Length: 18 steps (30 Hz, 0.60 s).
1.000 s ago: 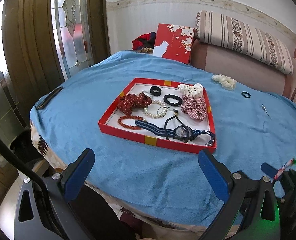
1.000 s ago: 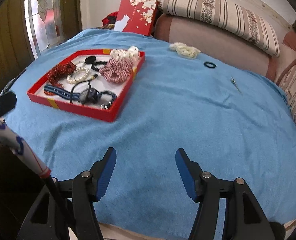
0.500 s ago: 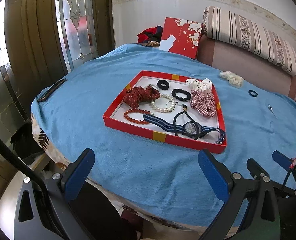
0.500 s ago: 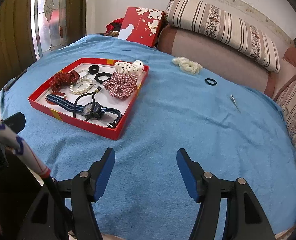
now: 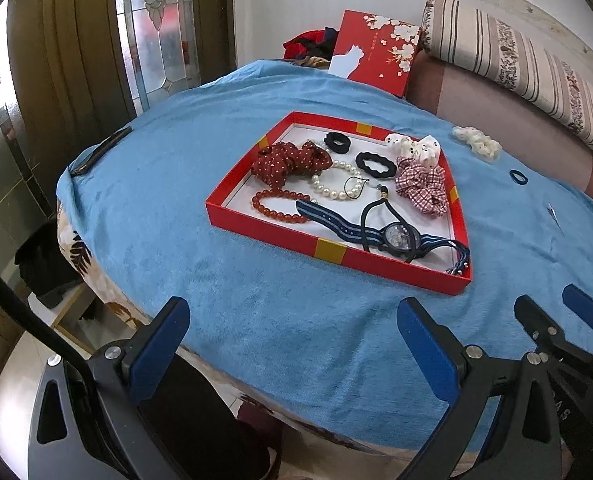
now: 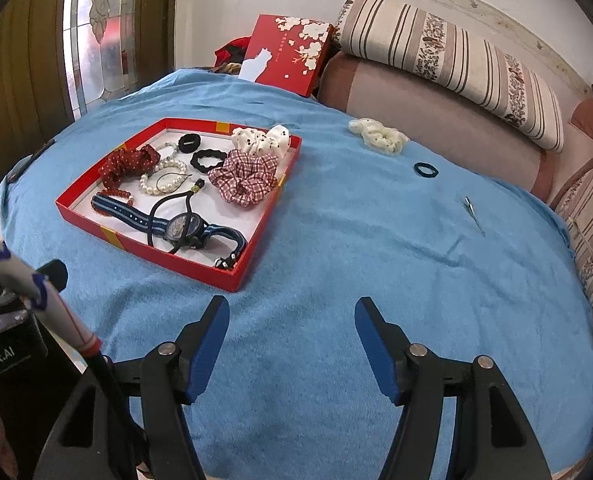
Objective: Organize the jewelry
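A shallow red tray [image 5: 264, 233] [image 6: 152, 249] sits on the blue cloth. It holds scrunchies, a pearl bracelet [image 5: 336, 184], a red bead bracelet [image 5: 274, 207], black hair ties and a striped-band watch [image 5: 396, 236] [image 6: 182, 227]. Outside it, to the right, lie a cream scrunchie [image 6: 378, 136] [image 5: 478, 142], a black hair tie [image 6: 425, 169] [image 5: 518, 176] and a small metal pin [image 6: 472, 210]. My left gripper [image 5: 292, 328] is open and empty near the table's front edge. My right gripper [image 6: 292, 328] is open and empty, low over the cloth.
A red box lid with white flowers [image 6: 286, 54] leans at the table's back. A striped sofa cushion [image 6: 456, 60] borders the right side. A dark flat object [image 5: 100, 150] lies at the table's left edge. A window stands on the left.
Both grippers have drawn back a little and shifted left, so the tray and table sit more to the right and farther off. Both stayed open and empty.
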Tool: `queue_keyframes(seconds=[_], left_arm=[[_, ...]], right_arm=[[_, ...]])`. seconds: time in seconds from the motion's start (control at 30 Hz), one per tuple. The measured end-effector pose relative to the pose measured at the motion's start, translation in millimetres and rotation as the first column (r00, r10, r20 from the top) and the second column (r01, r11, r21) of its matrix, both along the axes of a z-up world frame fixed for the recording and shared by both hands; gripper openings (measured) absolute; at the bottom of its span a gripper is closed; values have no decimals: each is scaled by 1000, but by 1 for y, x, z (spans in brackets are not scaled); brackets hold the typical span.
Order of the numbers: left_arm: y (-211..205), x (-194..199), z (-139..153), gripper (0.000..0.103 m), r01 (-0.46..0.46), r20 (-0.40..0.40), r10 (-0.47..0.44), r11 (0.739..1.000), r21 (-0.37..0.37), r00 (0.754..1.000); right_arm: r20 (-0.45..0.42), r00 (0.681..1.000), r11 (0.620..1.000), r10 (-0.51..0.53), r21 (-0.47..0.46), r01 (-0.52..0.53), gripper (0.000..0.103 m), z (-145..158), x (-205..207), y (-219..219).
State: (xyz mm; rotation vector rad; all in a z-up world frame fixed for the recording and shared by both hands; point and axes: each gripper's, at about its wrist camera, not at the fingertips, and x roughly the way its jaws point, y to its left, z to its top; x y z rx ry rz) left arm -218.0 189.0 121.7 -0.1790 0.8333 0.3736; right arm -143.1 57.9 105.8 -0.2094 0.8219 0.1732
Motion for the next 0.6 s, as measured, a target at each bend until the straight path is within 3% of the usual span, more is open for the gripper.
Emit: queue_keyframes(seconds=[0.6], left_arm=[[7,3,-5,103,-6,-19,6,1000,-22,1000]], right_arm=[[-22,1000,1000,21,-3,-21,70,-7,5,5]])
